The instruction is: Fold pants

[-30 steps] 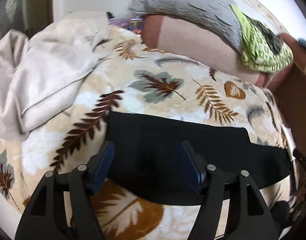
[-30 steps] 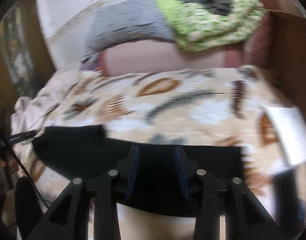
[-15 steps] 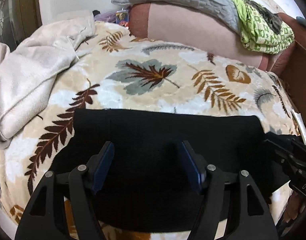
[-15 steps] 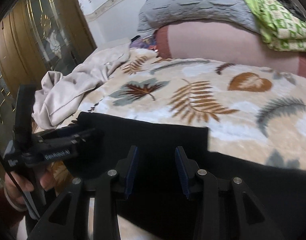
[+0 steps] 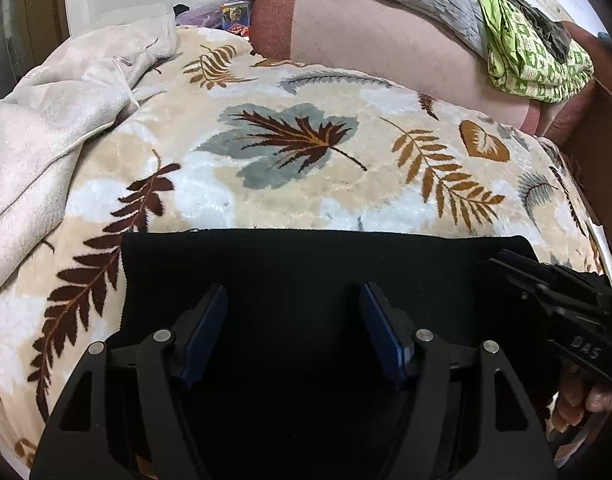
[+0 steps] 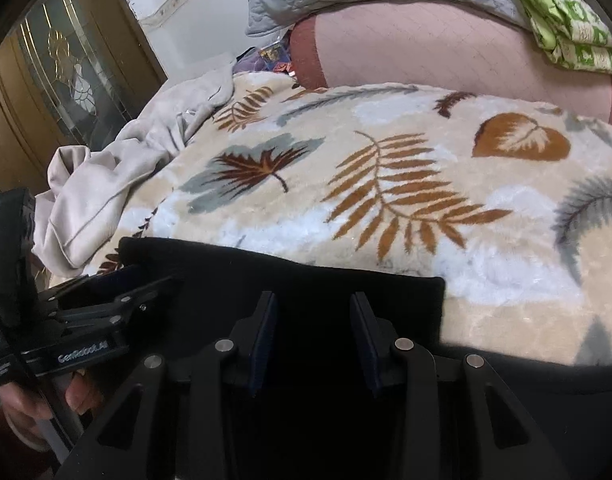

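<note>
Black pants point(image 5: 306, 264) lie flat as a folded band on the leaf-print blanket point(image 5: 290, 184) of the bed, at its near edge; all places below are taken from the pants. Off their left end a cream throw point(image 5: 46, 120) is bunched on the blanket: a sideways drag could catch it. Above the pants' left half hangs the left gripper point(image 5: 294, 328), jaws spread wide, nothing between them, pads clear of the cloth as far as shows. Risk: closing from here may pinch only the top layer, so the fold peels apart on lifting. Over their right half the right gripper point(image 6: 311, 338) hovers, jaws released and narrower, also empty. Uneven lifting by the two would skew the edge; the black-on-black layers hide where the edges lie.
</note>
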